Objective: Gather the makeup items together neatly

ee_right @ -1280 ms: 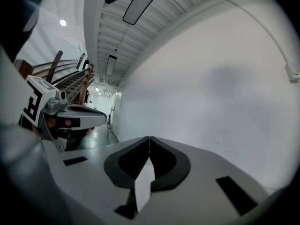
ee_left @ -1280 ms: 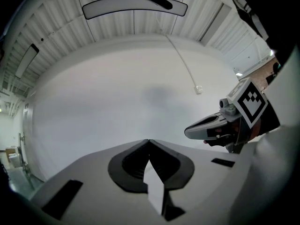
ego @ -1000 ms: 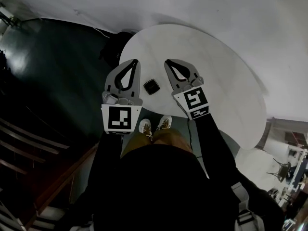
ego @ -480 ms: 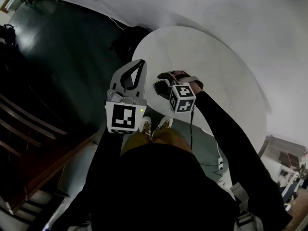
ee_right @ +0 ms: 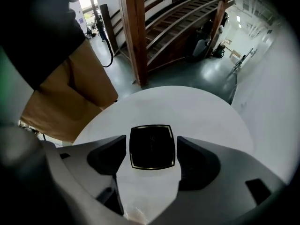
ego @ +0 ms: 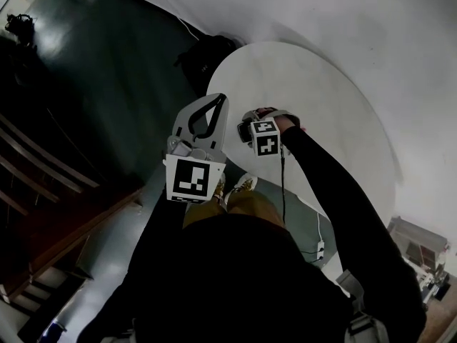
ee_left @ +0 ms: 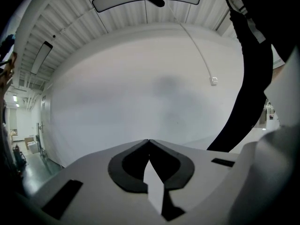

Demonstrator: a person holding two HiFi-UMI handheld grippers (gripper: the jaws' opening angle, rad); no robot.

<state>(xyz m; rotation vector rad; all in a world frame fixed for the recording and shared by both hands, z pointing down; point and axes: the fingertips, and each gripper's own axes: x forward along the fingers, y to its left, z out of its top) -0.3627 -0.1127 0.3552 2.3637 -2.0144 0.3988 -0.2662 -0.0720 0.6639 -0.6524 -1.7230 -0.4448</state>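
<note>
A black square compact with a thin gold rim lies flat on the round white table near its front edge. My right gripper points down over it. Its jaws have just been opening and now stand open, one on each side of the compact with a thin gap at both sides. In the head view the right gripper hides most of the compact. My left gripper hangs shut and empty beside it, over the left rim of the table. Its closed tips face a white wall.
A black bag sits on the dark floor beyond the table. Wooden stairs and rails stand to one side. The person's tan trousers and shoes are right at the table's near rim. A cable trails on the floor.
The right gripper swung from lying level beside the compact to pointing down over it, and its jaws went from shut to open. The left gripper has barely shifted and stays shut.
</note>
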